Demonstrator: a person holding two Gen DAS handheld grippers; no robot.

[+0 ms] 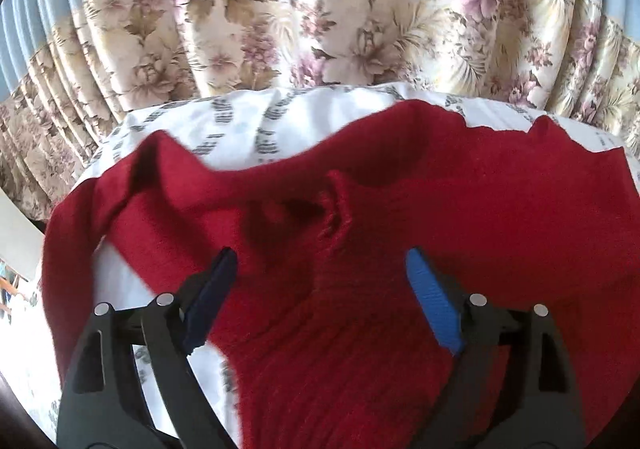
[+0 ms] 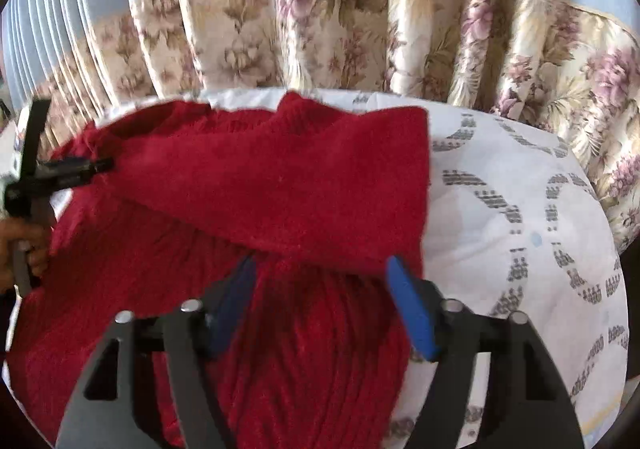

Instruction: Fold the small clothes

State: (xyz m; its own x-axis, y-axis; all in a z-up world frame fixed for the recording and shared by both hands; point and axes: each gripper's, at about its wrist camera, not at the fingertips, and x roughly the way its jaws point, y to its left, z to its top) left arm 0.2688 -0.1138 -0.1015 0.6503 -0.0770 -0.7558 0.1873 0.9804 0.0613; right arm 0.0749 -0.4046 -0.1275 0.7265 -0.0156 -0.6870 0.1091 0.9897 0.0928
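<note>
Sweater point(image 1: 400, 209), red ribbed knit, lies on white patterned quilt point(image 2: 520, 209); one panel already folded over body, sleeve at left not yet tucked. Judgement: roughly midway, further folds left. Left gripper point(image 1: 320, 277) spread, nothing pinched. Right gripper point(image 2: 320, 281) spread above fold edge, pads clear of the knit. Floral curtain point(image 1: 320, 9) hangs behind bed.

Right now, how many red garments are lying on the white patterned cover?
1: a red knitted sweater spread across the cover, under both open grippers, its far part folded over. Anything beneath it would be hidden.
</note>
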